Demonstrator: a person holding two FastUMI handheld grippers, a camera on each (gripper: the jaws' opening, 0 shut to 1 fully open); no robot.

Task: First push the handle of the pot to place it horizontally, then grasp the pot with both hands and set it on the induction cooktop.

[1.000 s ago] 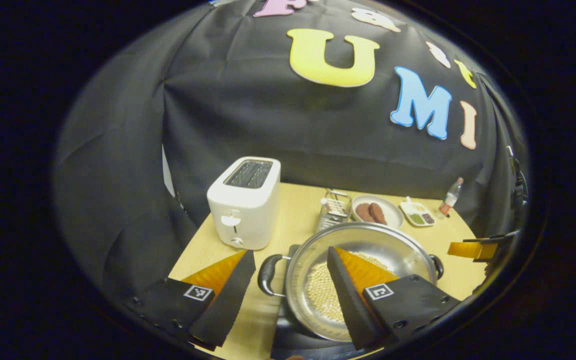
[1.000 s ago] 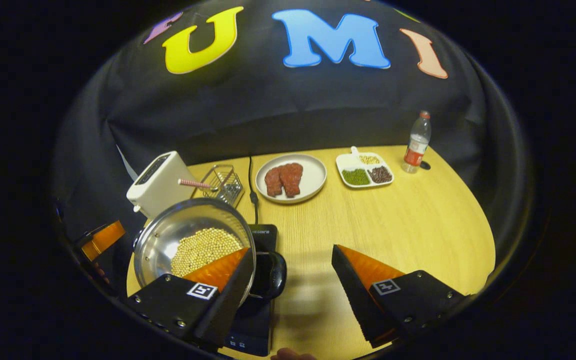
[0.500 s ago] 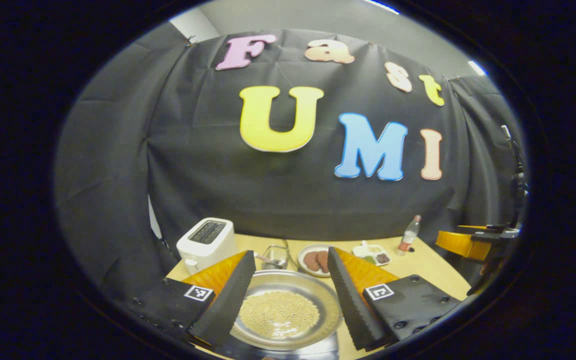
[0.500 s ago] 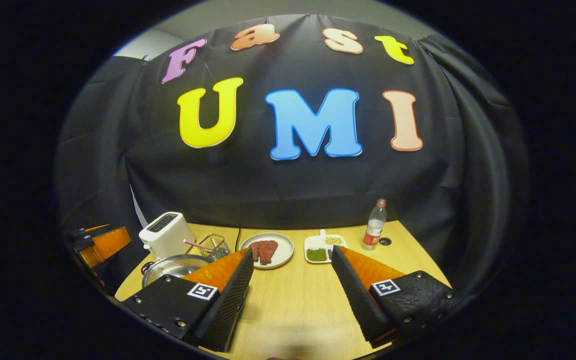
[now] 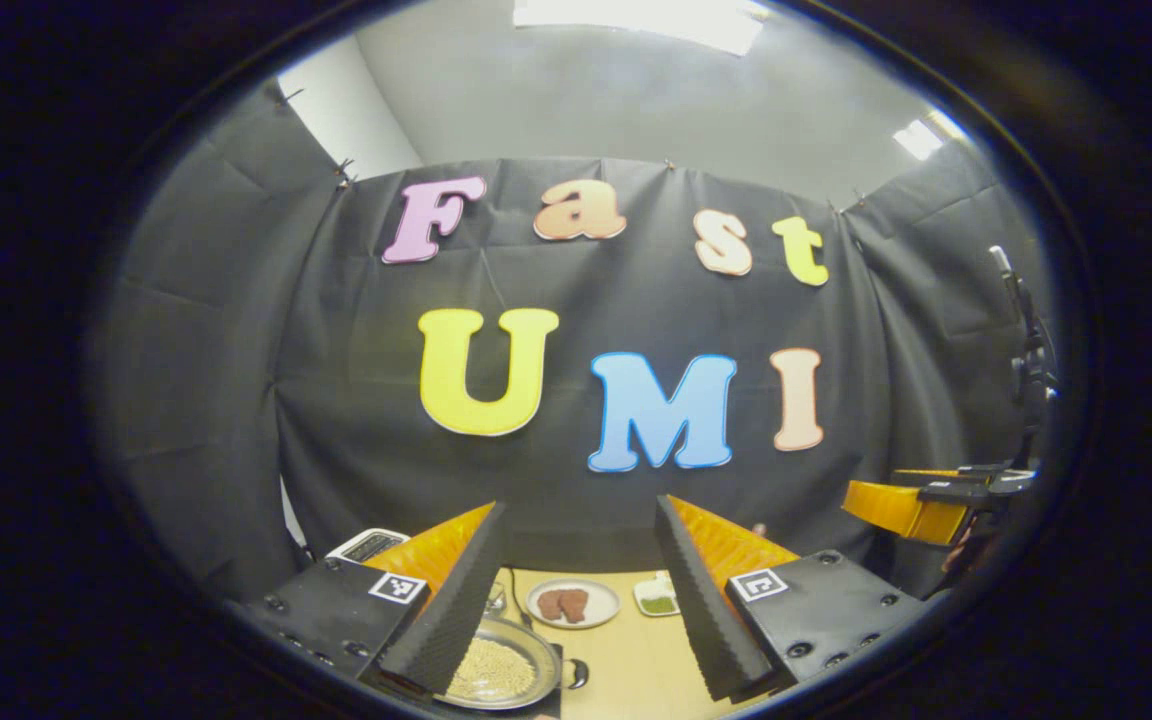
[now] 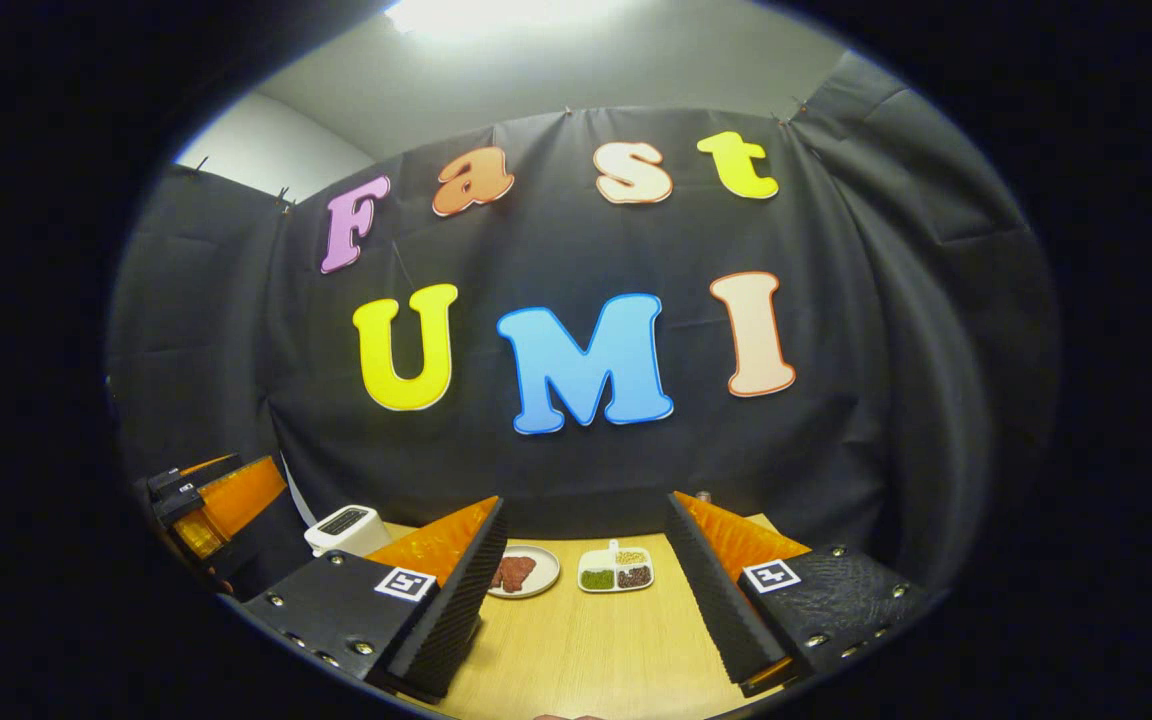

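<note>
Both my grippers are wide apart and holding nothing. The left gripper (image 5: 576, 590) sits closest to the pot (image 5: 501, 675), which is low down below its fingertips on the cooktop (image 5: 551, 708); right gripper (image 6: 581, 585) hangs over bare table (image 6: 586, 650).

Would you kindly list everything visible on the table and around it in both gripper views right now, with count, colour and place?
Pot: one, silver, holding pale beans, near edge of the table, left gripper view.
Toaster: one, white, back left of the table.
Plate: one, white, with two reddish-brown meat pieces, mid-table.
Divided dish: one, white, with green, dark and pale fillings, right of the plate.
Table: one, light wood.
Left gripper: one, open, raised above the table, holding nothing.
Right gripper: one, open, raised above the table, holding nothing.
</note>
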